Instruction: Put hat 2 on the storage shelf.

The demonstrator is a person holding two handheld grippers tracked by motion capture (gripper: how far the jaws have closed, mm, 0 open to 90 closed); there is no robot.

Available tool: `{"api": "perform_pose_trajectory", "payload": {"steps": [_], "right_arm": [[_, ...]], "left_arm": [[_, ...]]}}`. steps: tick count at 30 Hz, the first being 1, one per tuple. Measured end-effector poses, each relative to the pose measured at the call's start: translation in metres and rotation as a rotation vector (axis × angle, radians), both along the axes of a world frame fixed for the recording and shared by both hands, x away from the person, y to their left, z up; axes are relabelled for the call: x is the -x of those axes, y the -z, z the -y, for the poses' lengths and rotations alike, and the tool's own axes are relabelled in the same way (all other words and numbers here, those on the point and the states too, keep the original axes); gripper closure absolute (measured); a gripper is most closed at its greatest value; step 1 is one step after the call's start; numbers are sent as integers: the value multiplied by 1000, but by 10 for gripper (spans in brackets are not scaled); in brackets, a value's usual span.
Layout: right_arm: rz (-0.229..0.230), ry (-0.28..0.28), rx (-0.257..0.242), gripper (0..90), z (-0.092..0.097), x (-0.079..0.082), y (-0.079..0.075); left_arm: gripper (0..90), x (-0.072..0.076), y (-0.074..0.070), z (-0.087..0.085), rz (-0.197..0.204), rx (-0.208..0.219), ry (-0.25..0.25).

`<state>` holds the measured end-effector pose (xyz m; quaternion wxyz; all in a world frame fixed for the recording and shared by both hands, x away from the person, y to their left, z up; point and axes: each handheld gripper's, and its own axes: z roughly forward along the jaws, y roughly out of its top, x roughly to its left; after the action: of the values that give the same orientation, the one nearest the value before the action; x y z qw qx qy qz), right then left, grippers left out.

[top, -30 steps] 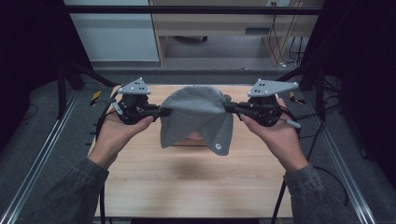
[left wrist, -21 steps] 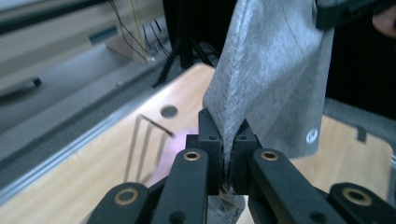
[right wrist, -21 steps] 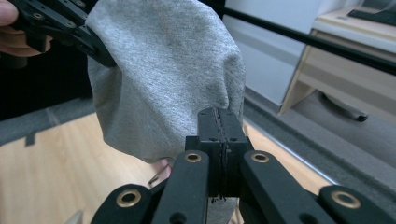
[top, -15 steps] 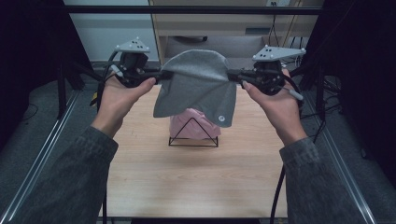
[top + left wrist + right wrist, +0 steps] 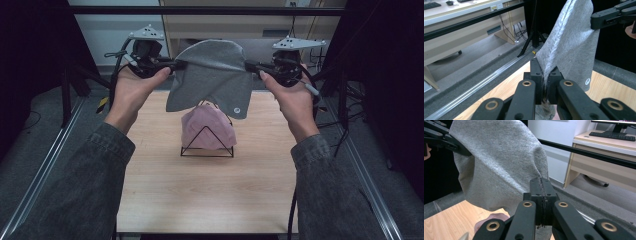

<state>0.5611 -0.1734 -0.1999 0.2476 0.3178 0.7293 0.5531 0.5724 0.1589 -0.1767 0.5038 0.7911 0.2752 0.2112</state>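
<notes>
Nearest, two grey-sleeved forearms come in over the bare near half of the light wooden table [image 5: 200, 200]. Farther on, at mid-table, stands a black wire triangular stand [image 5: 207, 145] with a pink fabric cap [image 5: 207, 129] draped over it. Above and just beyond that, lifted clear of the table, hangs a grey knitted fabric cap [image 5: 212, 75] with a small round emblem near its lower right corner, stretched between both tools. The left gripper [image 5: 176, 64] has its jaws closed tight on the cap's left edge; the right gripper [image 5: 248, 65] is likewise clamped on the right edge. Farthest stands a beige office desk [image 5: 454, 15] behind a black frame bar.
</notes>
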Motion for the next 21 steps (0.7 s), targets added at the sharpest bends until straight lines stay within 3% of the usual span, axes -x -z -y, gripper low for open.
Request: {"api": "perform_pose_trajectory", "payload": {"steps": [10,21], "right_arm": [[6,7,-2,900,3,-2,3],[11,11,-12,900,0,-6,5]], "left_arm": [[867,-3,6,5,4,-9,-1],[867,-9,7,2,21,29,-25]]}}
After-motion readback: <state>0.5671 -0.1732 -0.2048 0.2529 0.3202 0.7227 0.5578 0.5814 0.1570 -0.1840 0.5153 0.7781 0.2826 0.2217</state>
